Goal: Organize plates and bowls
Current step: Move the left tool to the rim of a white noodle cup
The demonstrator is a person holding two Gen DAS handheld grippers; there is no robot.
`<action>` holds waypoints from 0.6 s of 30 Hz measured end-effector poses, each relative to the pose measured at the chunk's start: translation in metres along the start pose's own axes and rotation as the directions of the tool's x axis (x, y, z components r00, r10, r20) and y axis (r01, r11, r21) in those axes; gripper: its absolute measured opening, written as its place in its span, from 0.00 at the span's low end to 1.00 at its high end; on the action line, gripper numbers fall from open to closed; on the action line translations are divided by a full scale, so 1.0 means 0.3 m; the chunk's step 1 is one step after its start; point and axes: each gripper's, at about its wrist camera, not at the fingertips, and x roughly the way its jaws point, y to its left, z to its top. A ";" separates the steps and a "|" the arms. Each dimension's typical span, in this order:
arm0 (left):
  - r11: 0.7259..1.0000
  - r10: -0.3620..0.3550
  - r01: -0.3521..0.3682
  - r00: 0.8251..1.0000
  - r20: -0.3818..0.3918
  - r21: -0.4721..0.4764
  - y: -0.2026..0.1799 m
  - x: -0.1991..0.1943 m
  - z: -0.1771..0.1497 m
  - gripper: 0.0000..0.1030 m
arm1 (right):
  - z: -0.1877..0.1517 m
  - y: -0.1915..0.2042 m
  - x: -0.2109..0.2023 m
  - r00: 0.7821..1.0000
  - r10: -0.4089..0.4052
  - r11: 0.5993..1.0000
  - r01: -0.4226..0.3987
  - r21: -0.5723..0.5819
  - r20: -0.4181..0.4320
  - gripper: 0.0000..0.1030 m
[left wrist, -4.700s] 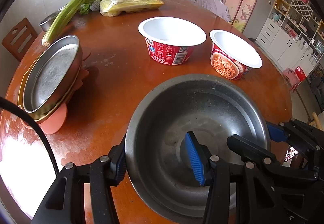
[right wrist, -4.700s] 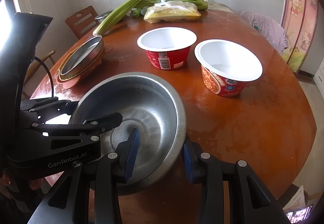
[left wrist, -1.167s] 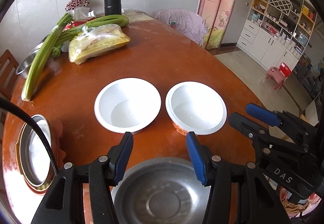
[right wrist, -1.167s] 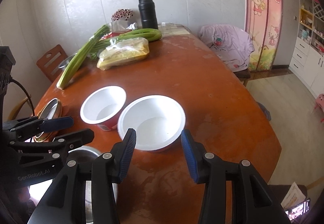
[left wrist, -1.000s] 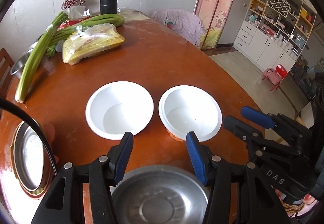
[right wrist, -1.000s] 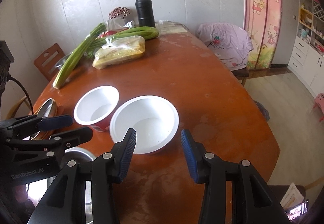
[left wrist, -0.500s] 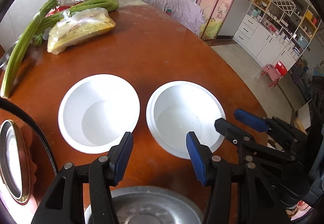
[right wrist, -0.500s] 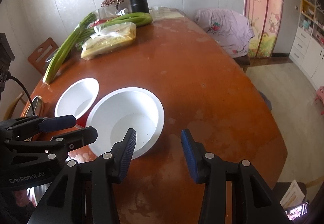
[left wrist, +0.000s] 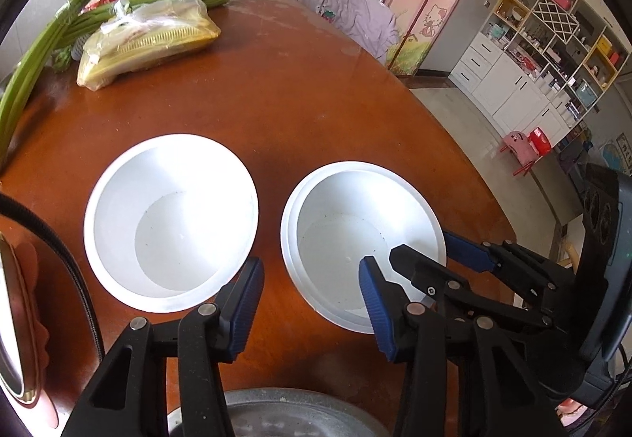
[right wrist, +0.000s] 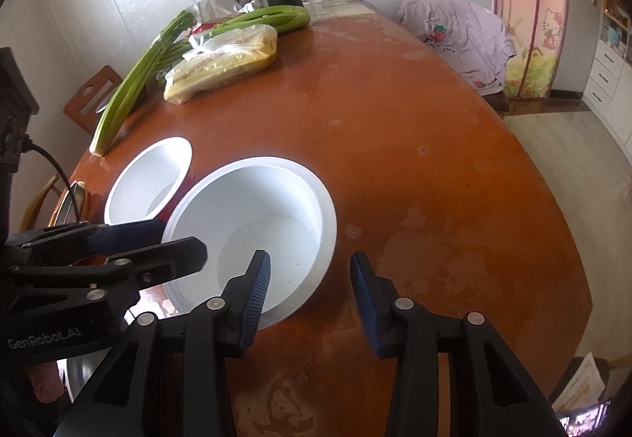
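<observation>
- Since a second ago both grippers have dropped closer to the two white paper bowls on the round reddish-brown wooden table (right wrist: pixel 414 145).
- The right-hand white bowl (right wrist: pixel 252 224) stands beside the left-hand white bowl (left wrist: pixel 170 216), apart.
- Right gripper (right wrist: pixel 310 289) straddles its bowl's near rim, jaws closing, not yet pinching.
- Left gripper (left wrist: pixel 310 308) is closing on nothing, between the bowls.
- Likely next: pinch that rim, lift, nest the bowls.
</observation>
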 end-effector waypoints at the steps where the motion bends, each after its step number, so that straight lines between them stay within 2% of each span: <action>1: 1.000 -0.006 0.006 1.000 -0.004 -0.007 0.005 0.005 0.001 0.47 | -0.001 0.000 0.002 1.000 0.008 1.000 -0.008 0.002 0.000 0.40; 5: 1.000 -0.019 0.018 1.000 -0.013 -0.021 0.011 0.016 0.003 0.44 | -0.001 0.007 0.008 1.000 0.024 1.000 -0.024 0.001 0.003 0.36; 18: 0.999 -0.033 0.033 0.999 -0.004 -0.017 0.009 -0.002 0.006 0.44 | -0.004 0.015 -0.011 0.999 0.052 0.999 -0.052 0.016 0.001 0.35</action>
